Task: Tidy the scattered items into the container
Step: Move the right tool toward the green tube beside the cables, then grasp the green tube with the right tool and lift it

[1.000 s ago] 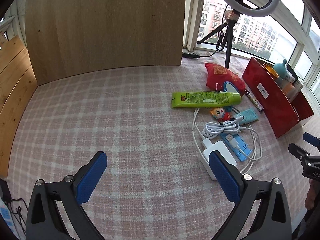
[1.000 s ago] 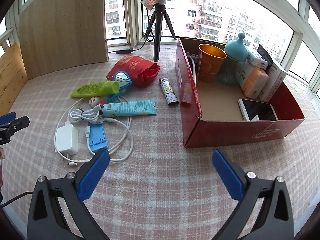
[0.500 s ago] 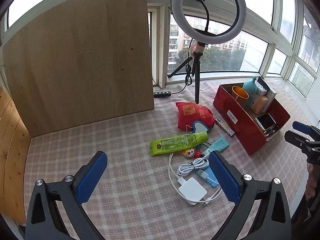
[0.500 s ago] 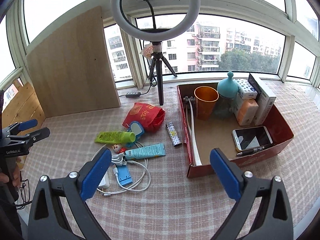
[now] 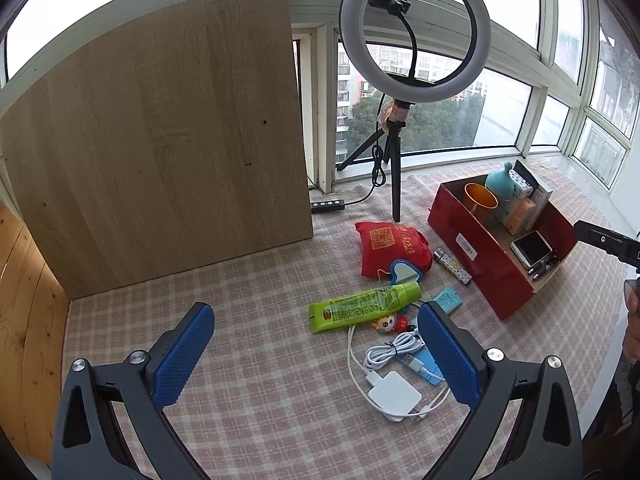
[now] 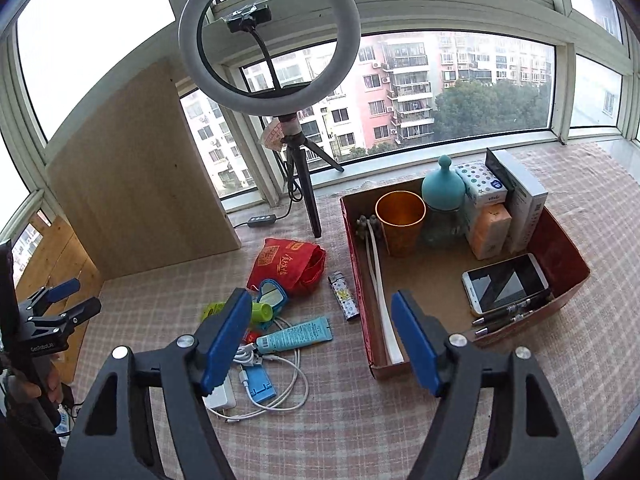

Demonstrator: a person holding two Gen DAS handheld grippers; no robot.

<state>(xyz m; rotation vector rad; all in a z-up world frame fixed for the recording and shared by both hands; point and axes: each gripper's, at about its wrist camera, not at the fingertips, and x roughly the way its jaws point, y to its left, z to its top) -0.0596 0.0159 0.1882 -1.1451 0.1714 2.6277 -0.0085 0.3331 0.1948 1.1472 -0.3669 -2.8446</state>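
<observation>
From my feed, the box [image 6: 568,292] sat on the tabletop [image 6: 360,420], right of the scattered pile. The lighter [image 6: 343,295] lay just beside its left wall; the ring light [image 6: 308,200] stood behind; a phone [image 6: 505,283] lay inside.

A counter [image 5: 260,380] covered in pink checked cloth is bounded by a curved bank of windows [image 6: 460,88] — grey daylight is admitted, and apartment blocks and trees are seen outside. A pale wooden board [image 5: 160,140] is propped upright at the left, and an unlit ring light [image 6: 270,36] is mounted on a small tripod.
</observation>
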